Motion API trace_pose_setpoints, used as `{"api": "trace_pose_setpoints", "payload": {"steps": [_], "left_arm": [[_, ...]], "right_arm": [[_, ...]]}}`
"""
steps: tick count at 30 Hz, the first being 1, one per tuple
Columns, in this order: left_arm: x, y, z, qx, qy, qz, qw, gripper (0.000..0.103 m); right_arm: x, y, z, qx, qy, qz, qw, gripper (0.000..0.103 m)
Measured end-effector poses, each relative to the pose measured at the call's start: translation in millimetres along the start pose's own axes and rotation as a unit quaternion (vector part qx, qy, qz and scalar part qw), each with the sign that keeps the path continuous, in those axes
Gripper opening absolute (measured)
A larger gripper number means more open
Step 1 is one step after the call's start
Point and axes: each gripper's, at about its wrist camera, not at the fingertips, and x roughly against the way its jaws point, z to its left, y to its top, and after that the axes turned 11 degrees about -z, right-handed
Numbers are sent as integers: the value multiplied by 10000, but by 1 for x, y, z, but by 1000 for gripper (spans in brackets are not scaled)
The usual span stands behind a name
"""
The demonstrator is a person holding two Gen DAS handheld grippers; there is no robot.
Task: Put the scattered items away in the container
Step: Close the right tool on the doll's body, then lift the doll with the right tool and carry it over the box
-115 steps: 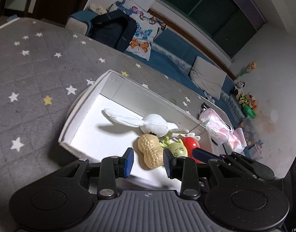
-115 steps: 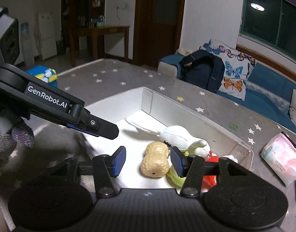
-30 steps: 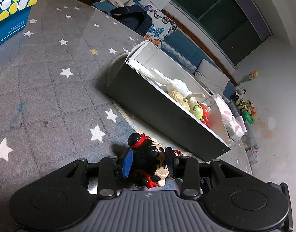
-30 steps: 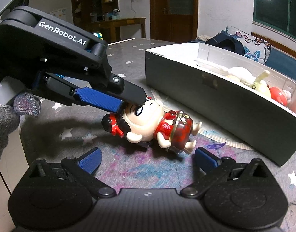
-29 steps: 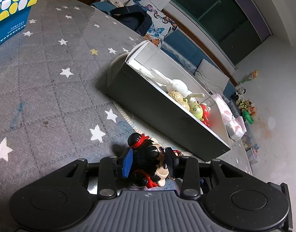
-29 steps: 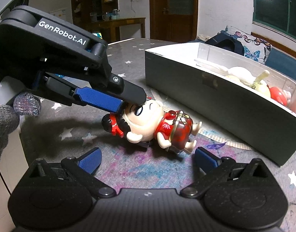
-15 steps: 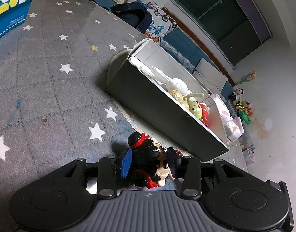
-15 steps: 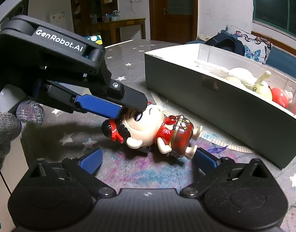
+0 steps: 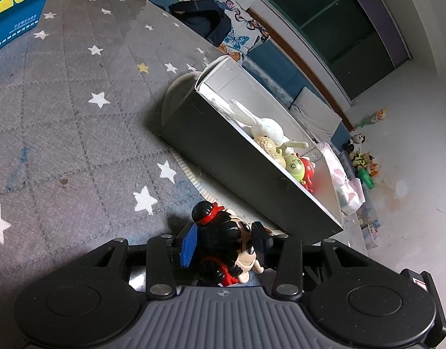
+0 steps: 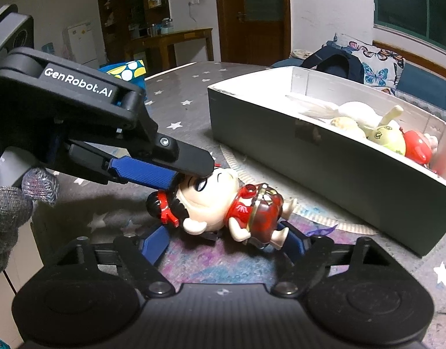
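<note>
A small doll (image 9: 231, 241) with black hair, red ribbons and a red outfit lies on the star-patterned cloth in front of the grey box (image 9: 237, 168). My left gripper (image 9: 224, 244) stands wide around the doll's head, pads close beside hair and face. In the right wrist view the left gripper (image 10: 190, 176) reaches in from the left over the doll (image 10: 223, 200). My right gripper (image 10: 224, 244) is closing, its fingers on either side of the doll's body and legs, apart from it. The box (image 10: 324, 168) holds a white rabbit (image 10: 353, 110), a green toy (image 10: 388, 139) and a red toy (image 10: 417, 145).
A blue and yellow carton (image 9: 16, 8) stands at the far left of the table. A pink packet (image 9: 345, 183) lies beyond the box's right end. A gloved hand (image 10: 10, 203) holds the left gripper. A sofa with a dark backpack (image 9: 199, 20) is behind.
The right gripper's fingers have drawn inward around the doll's body. The left pads have spread slightly at the head. The doll lies in about the same place.
</note>
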Motion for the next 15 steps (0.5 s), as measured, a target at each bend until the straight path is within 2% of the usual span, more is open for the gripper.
{"api": "trace_pose_setpoints", "payload": {"steps": [2,8,15], "left_arm": [[-1,0,1,15,-12,15,10000,46],[-5,3,5,176,-49,59,9998,48],[1,2,0,91,19,42,9999,47]], "right_arm": [[0,1,-2,-32,-10,10,10000,77],[-1,5,-5,-179,32,76,9998,77],[2,7,-3,-213,63,122,9997,75]]}}
